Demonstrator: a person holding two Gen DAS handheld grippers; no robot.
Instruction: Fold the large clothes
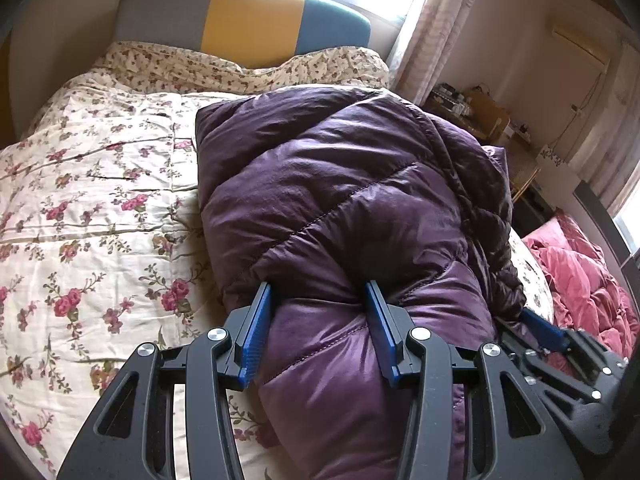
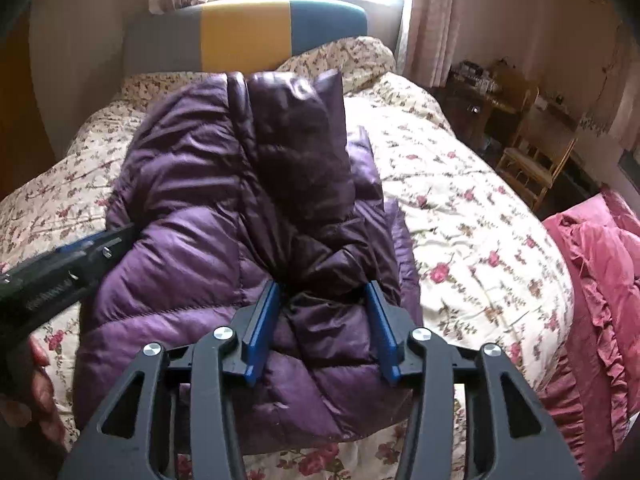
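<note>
A puffy purple down jacket (image 1: 340,200) is seen lying folded into a long bundle on a floral bedspread (image 1: 88,208). The near end is straddled by the left gripper (image 1: 320,292) and right gripper (image 2: 322,290), each half-open with padding bulging between; a firm hold cannot be confirmed. A final fold seems left. No readable writing is visible.

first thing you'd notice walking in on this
A puffy purple down jacket, folded into a bundle, lies in the middle of a bed with a floral quilt. Both claws are at its near edge: the left claw and the right claw each have padded fabric bulging between their blue fingers. Behind stands a grey, yellow and teal headboard, under a bright window.
</note>
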